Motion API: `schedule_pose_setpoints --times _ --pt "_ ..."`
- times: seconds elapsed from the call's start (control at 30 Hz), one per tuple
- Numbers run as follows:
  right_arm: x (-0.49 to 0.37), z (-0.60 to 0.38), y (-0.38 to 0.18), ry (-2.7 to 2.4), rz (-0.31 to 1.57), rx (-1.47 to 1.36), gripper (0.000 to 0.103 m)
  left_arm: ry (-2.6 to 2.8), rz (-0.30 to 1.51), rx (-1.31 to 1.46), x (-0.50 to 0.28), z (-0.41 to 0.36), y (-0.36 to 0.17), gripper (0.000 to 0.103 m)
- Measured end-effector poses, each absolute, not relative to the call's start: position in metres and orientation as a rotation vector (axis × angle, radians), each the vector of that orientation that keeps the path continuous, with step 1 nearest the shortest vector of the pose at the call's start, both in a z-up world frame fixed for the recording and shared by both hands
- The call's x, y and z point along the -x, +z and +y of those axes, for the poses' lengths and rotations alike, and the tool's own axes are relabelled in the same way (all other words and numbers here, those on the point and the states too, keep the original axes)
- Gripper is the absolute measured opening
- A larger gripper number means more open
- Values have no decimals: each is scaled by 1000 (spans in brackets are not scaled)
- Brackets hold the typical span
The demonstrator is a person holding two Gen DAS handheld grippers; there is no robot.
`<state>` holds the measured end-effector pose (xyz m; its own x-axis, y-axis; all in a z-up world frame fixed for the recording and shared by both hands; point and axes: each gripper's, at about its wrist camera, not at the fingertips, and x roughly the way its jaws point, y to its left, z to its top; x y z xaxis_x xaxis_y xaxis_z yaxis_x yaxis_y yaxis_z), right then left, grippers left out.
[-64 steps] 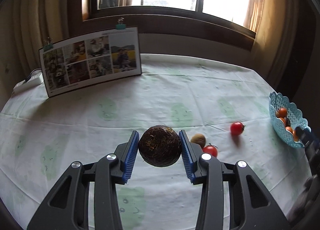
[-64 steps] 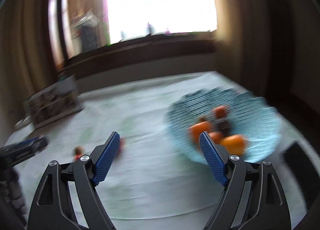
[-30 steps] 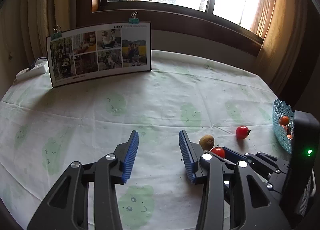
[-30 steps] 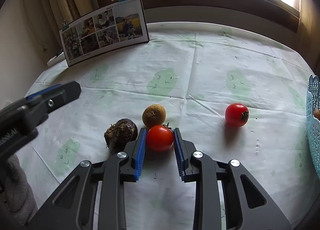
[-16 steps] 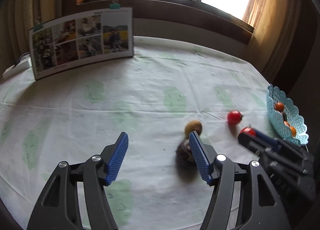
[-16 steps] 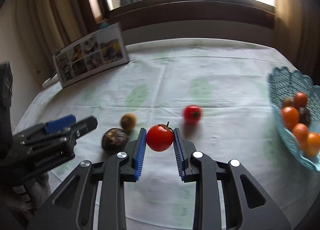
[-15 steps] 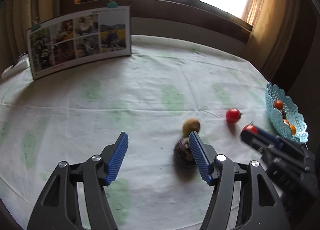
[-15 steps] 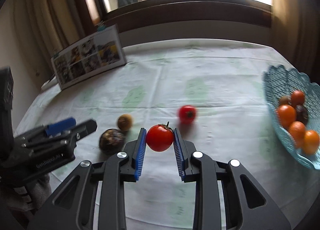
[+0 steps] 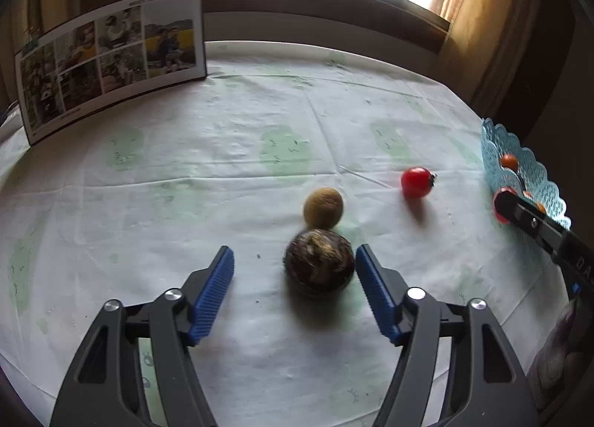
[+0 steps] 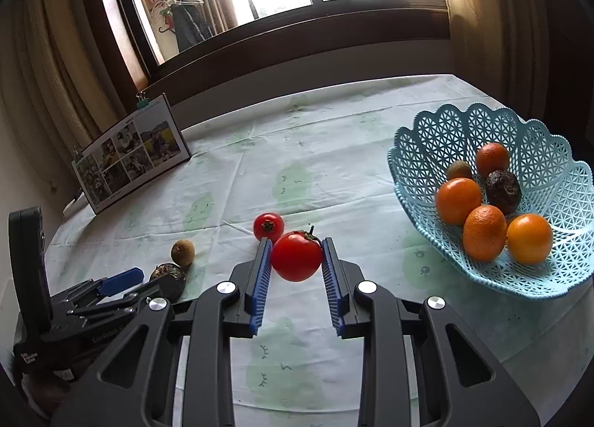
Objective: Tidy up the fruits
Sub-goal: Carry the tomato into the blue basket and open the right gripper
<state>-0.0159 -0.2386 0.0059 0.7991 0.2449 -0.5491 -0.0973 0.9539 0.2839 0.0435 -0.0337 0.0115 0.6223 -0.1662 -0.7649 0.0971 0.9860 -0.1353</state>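
Observation:
My right gripper (image 10: 295, 260) is shut on a red tomato (image 10: 296, 255) and holds it above the table, left of the blue lattice basket (image 10: 441, 134), which holds several oranges and dark fruits. My left gripper (image 9: 295, 288) is open around a dark brown round fruit (image 9: 319, 265) that lies on the tablecloth close to its right finger. A tan kiwi-like fruit (image 9: 323, 207) lies just beyond it, and a second red tomato (image 9: 416, 182) lies further right. In the right wrist view the left gripper (image 10: 122, 284) is at lower left, by the dark fruit (image 10: 169, 278).
A clipped photo board (image 9: 107, 56) stands at the back left of the round table. The basket (image 9: 519, 171) sits at the table's right edge. The window wall and curtains lie behind. The right gripper (image 9: 519, 215) reaches in at the right.
My left gripper let go of the dark fruit, which now lies on the table between its open fingers. My right gripper closed on a tomato, lifted it and carried it toward the basket.

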Motion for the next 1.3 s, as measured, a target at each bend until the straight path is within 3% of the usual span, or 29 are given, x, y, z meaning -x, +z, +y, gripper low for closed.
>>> schedule_pose_setpoints --times 0.07,0.27,1.17,1.3 --pt "16 -240 5 182 621 -252 28 -157 886 69 -43 -37 11 63" --pt "18 -240 5 170 607 -247 28 -180 897 36 -43 -44 8 41" --pt "58 -363 15 -126 482 -409 29 -143 843 40 -34 -41 22 41" --pt "65 -372 12 -154 466 -431 37 -133 832 32 -33 -41 27 41"
